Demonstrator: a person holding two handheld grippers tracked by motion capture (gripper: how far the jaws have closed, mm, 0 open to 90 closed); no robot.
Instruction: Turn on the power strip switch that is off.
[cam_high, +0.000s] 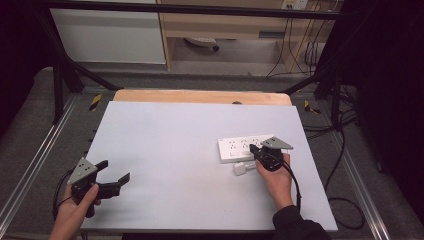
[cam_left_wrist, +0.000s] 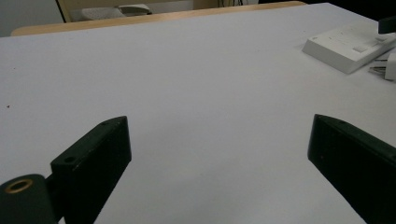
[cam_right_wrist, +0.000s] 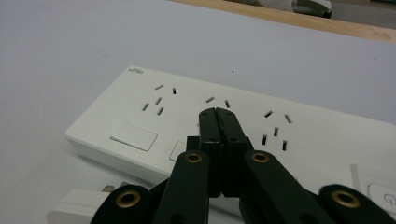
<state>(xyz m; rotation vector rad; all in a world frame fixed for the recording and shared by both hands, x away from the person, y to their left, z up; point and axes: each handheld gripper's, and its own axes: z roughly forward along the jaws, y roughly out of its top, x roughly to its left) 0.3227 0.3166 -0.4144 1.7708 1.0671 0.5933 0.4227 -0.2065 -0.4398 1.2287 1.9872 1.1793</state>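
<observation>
**Right gripper closed over the power strip, left gripper open and idle**

The right gripper (cam_right_wrist: 218, 114) has its two black jaws pressed flat together with nothing between them. In the right gripper view their tips sit over the top face of the white power strip (cam_right_wrist: 261, 140), between its middle and right-hand groups of socket slots; whether the tips touch the plastic or hover just above it is hard to tell from this angle. Just below the strip's near edge, beside the jaws, lies a small white plug adapter (cam_right_wrist: 81, 205) with metal prongs showing at one end. In the high view the right gripper (cam_high: 256, 150) is held in the person's right hand (cam_high: 276, 180), whose dark sleeve comes in from the bottom edge, and the adapter (cam_high: 241, 168) rests just in front of the power strip (cam_high: 235, 149), close to it and perhaps touching.

The power strip lies flat on the white table top (cam_high: 175, 150), toward its right side. A rocker switch (cam_right_wrist: 133, 136) sits on the strip's left end, near the front edge.

The left gripper (cam_high: 116, 176) is well away from the power strip, near the table's front left corner, held in the person's left hand (cam_high: 75, 207). Its jaws stand wide apart and empty; the left gripper view shows bare table between them, with the power strip (cam_left_wrist: 348, 46) far off.
</observation>
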